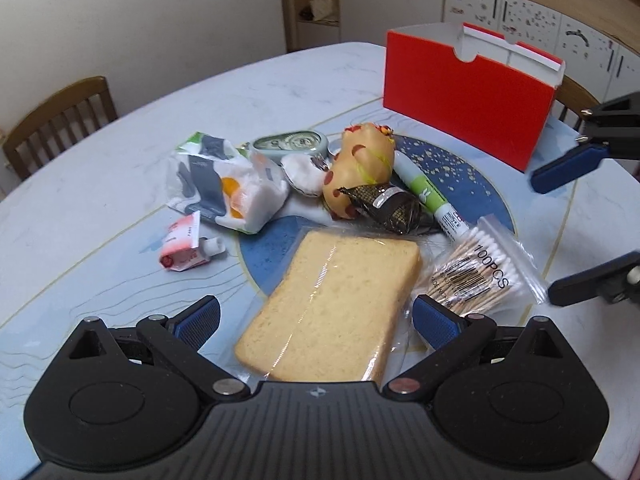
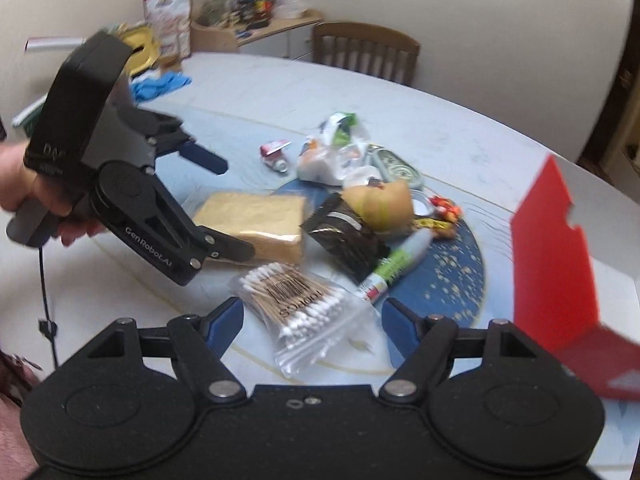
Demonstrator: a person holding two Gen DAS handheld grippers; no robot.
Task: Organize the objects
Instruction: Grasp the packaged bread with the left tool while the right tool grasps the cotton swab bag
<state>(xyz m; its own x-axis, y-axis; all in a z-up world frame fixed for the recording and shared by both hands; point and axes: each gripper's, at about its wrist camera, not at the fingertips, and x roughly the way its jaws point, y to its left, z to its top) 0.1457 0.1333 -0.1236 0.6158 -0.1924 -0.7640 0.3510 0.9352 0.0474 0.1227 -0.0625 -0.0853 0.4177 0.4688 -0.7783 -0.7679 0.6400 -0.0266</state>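
A slice of bread in clear wrap (image 1: pixel 332 304) lies on the table between the spread fingers of my left gripper (image 1: pixel 318 320), which is open around it. From the right wrist view the same left gripper (image 2: pixel 230 208), held by a hand, straddles the bread (image 2: pixel 260 216). A zip bag of cotton swabs (image 2: pixel 304 296) lies just ahead of my right gripper (image 2: pixel 312 318), which is open with nothing held. The open red box (image 1: pixel 468 92) stands upright at the back right. My right gripper (image 1: pixel 546 236) shows at the right edge beside the swab bag (image 1: pixel 476 272).
A pile sits behind the bread: a yellow plush toy (image 1: pixel 360 164), a black sachet (image 1: pixel 388 204), a green-and-white glue stick (image 1: pixel 428 196), a white plastic pack (image 1: pixel 228 184), a green tin (image 1: pixel 292 144) and a pink tube (image 1: pixel 184 248). Wooden chairs (image 1: pixel 60 120) (image 2: pixel 364 52) stand at the table's edge.
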